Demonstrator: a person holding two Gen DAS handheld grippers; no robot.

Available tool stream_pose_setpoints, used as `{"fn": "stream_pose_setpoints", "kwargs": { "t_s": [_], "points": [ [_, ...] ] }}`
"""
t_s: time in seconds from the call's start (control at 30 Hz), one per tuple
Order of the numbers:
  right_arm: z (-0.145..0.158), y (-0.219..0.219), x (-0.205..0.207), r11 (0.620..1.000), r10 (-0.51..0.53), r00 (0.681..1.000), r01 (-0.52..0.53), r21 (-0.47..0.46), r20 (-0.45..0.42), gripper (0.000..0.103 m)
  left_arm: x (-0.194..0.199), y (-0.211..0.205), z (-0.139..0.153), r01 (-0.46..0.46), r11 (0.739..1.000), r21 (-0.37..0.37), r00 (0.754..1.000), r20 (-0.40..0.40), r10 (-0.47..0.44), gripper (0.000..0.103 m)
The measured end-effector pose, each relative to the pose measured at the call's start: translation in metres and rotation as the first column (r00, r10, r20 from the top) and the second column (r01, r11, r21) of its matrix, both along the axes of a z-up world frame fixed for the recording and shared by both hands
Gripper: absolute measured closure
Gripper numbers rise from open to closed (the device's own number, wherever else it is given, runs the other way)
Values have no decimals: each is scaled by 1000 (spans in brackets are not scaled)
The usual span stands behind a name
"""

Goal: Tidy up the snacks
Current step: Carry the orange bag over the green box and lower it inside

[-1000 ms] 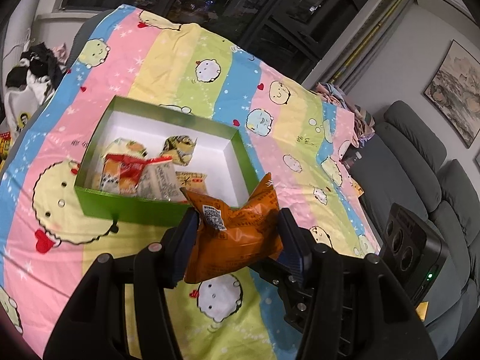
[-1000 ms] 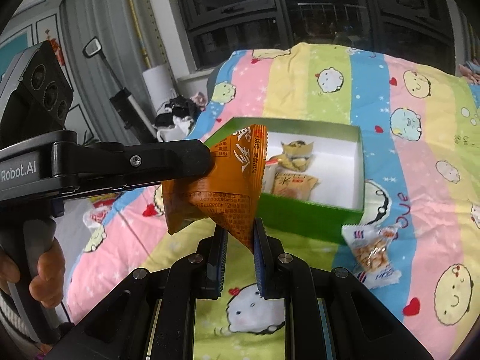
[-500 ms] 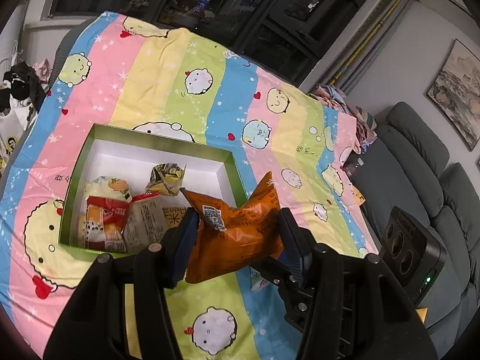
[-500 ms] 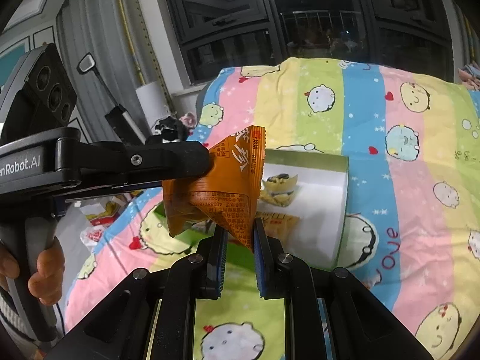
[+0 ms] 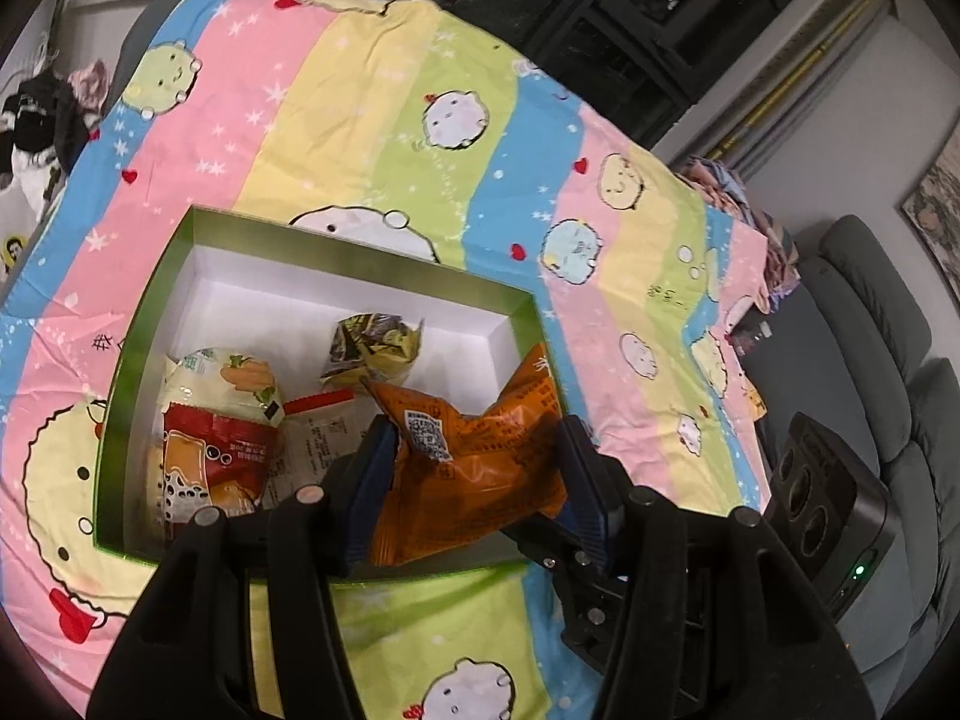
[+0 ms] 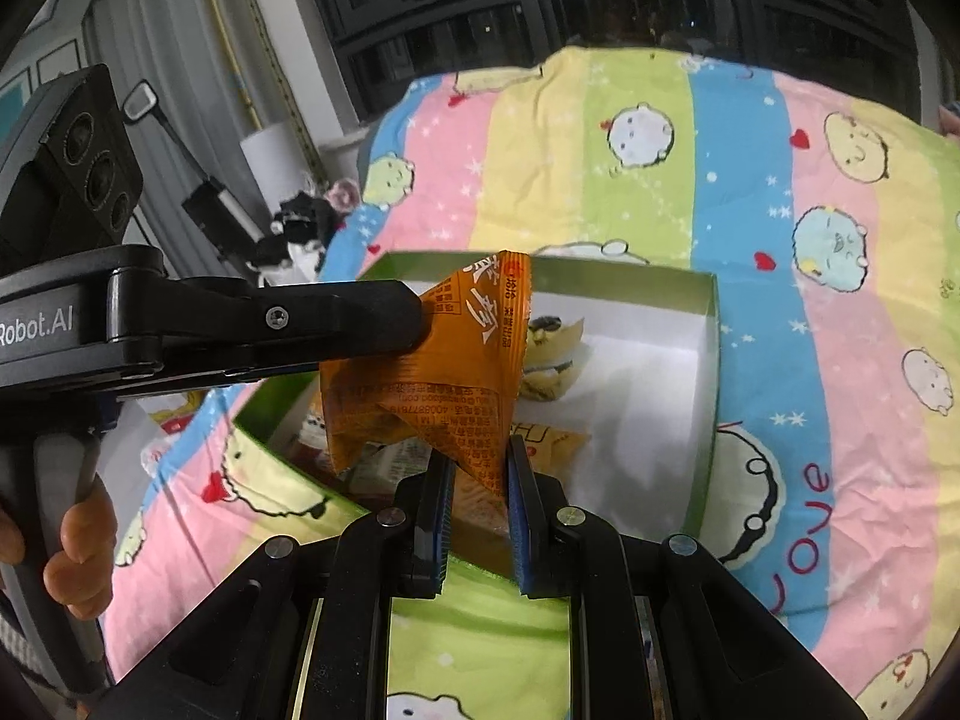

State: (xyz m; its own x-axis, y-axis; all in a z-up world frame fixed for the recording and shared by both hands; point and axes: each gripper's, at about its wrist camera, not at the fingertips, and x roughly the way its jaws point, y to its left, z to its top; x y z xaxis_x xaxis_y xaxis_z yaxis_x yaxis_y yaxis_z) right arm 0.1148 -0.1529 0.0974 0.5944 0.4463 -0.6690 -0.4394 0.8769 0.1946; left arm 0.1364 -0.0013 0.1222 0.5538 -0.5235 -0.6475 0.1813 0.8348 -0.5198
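- Both my tongs clamp one orange snack packet [image 5: 474, 468]: my left gripper [image 5: 474, 480] squeezes its puffy body between wide-set pads, and my right gripper [image 6: 477, 480] pinches a bottom corner, pads nearly together.
- Over the green box [image 5: 144, 360], the packet hangs above its near right corner, clear of the snacks inside.
- Step in hand, I judge: placing it in the box. Next both grips must lower and let go.
- Crinkly glossy foil, pillow-shaped; the box is stiff card, white inside, resting on a soft striped cartoon sheet [image 5: 360, 90].
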Motion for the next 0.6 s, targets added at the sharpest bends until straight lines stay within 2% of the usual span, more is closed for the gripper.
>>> {"fn": "stream_pose_setpoints", "kwargs": {
  "t_s": [0.6],
  "points": [
    [-31, 19, 35, 996, -11, 993, 1, -86, -114, 85, 24, 11, -35, -48, 999, 4, 995, -85, 48, 49]
  ]
}}
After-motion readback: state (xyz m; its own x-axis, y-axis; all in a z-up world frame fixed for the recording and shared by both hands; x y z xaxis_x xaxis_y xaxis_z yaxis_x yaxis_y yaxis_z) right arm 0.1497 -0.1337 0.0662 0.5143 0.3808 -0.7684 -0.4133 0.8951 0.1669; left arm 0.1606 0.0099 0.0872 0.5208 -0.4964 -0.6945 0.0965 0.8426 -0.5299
